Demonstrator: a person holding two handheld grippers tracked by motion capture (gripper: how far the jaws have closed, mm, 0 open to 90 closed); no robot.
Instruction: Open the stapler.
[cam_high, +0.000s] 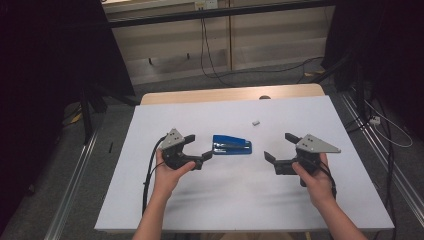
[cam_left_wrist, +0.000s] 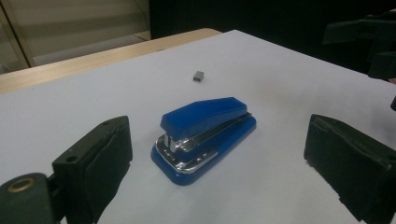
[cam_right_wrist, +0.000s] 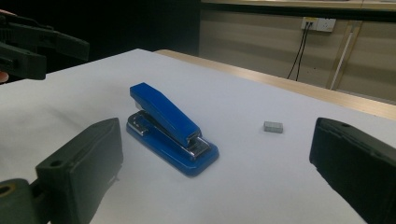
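The small grey block beyond the stapler is too tiny to identify — staples, perhaps.

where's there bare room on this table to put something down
Most of the white table is bare. The widest free patch is the near strip between the two forearms, in front of the blue stapler. The far left corner is free too, and the far right beyond the small grey block. It is crowded mid-table, where the left gripper and right gripper flank the stapler.

1. I'm seeing bare forearms, no sleeves.
2. Each black gripper, left gripper and right gripper, is carrying a grey three-cornered plate with small holes.
3. A black cable is trailing from the left one.
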